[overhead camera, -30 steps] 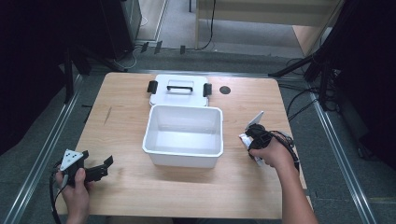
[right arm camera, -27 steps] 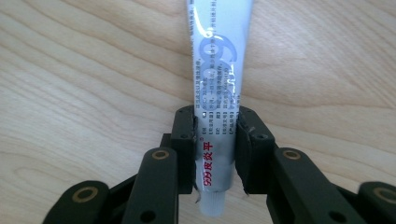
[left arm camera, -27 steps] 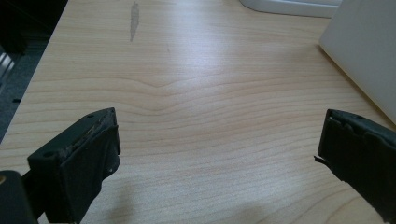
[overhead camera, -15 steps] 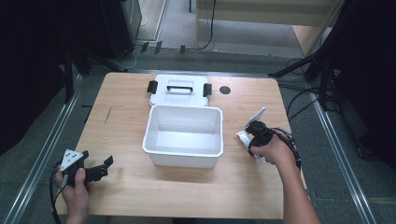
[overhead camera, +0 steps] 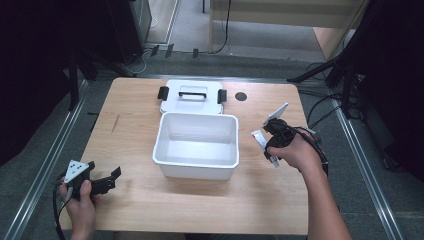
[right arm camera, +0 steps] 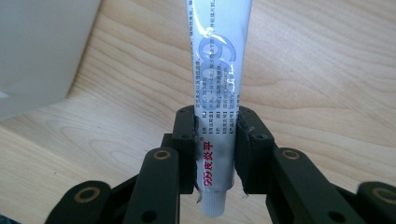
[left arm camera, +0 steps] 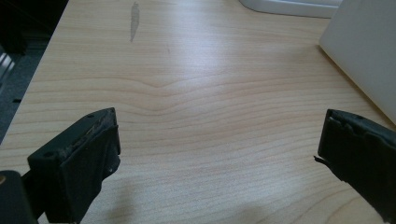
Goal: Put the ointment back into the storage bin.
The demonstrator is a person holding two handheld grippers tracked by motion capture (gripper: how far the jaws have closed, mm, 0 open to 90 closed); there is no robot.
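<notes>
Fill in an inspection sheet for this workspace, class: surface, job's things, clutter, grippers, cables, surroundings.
Surface: wooden table, a grey smear near its left side.
Job's things: open white bin mid-table, nothing seen in it; lid flat behind it; tube clamped.
Clutter: nothing seen.
Grippers: left gripper open over bare wood; right gripper shut on the tube, right of the bin.
Cables: one trails from the right gripper; more on the floor.
Surroundings: metal rails beside the table, dark stands.

Fixed overhead camera faces forward-down; claw cameras skim the table (overhead camera: 135, 110) closely
</notes>
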